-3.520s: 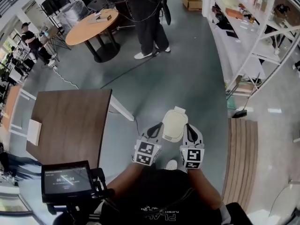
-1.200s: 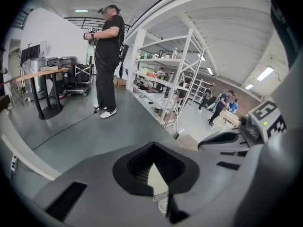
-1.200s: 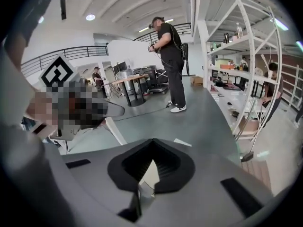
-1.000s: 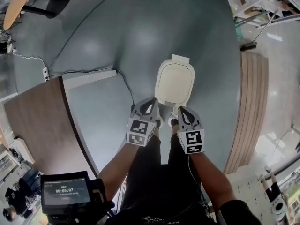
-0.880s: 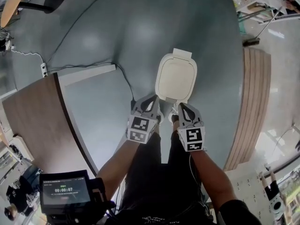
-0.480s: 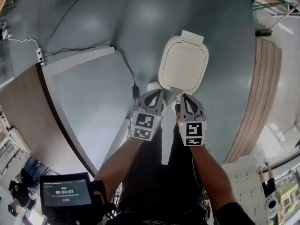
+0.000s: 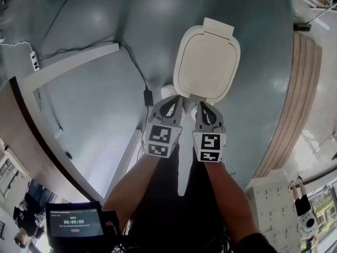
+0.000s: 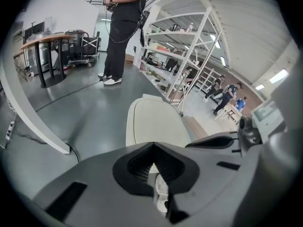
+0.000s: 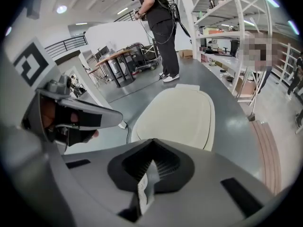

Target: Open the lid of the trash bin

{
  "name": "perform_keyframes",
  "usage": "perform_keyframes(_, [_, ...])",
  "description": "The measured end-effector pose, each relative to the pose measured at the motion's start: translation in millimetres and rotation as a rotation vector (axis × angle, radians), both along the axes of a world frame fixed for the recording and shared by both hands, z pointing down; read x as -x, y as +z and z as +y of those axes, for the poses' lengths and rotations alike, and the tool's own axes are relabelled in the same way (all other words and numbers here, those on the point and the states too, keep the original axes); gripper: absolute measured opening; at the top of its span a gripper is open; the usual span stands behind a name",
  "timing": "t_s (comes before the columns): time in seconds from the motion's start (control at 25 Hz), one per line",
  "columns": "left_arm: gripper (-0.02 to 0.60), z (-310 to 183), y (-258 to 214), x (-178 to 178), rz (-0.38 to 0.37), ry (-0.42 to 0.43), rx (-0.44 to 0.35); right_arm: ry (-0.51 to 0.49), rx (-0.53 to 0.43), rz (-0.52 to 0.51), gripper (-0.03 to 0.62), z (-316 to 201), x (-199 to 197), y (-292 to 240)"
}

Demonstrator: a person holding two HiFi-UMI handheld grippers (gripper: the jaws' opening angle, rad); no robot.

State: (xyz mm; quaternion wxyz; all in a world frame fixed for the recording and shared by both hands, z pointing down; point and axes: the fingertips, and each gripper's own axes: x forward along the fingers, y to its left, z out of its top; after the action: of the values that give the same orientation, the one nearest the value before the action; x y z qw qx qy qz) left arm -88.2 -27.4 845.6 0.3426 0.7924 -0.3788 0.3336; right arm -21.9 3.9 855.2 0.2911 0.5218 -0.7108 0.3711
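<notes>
A trash bin with a cream lid (image 7: 207, 62) stands on the grey floor, its lid down flat and its hinge tab at the far end. My left gripper (image 7: 177, 98) hovers just short of the lid's near edge, jaws shut on nothing. My right gripper (image 7: 200, 106) hangs beside it, also shut and empty. In the left gripper view the lid (image 8: 152, 122) lies right beyond my left gripper (image 8: 152, 145). From the right gripper view the lid (image 9: 179, 117) fills the middle ahead of my right gripper (image 9: 152, 142). Neither gripper touches the lid.
A white table leg (image 7: 73, 63) crosses the floor at left, with a black cable and plug (image 7: 148, 96) beside it. A wooden platform (image 7: 301, 88) runs along the right. A person (image 8: 120, 30) stands farther off, near metal shelving (image 8: 189, 51) and a round table (image 8: 43, 41).
The bin has come closer and larger in the head view. Both grippers now sit nearer the lid's front edge and remain shut.
</notes>
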Motion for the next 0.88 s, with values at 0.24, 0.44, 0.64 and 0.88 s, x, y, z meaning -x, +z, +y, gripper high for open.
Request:
perform_keyframes(0.24, [0.000,16,36,-8,-0.004,0.026,0.011,0.060,0.037,-0.028,0.000,12,1,36])
perform_keyframes(0.44, [0.000,17,33,0,0.000,-0.028,0.064,0.085,0.049,-0.017,0.000,13,3,33])
perform_keyframes(0.64, [0.000,9,39,10,-0.021,-0.072,0.062,0.076,0.070,0.034,0.000,19,2,42])
perform_keyframes(0.88, [0.000,12,41,10,-0.016,-0.095,0.094,0.060,0.080,0.057,0.000,21,7,47])
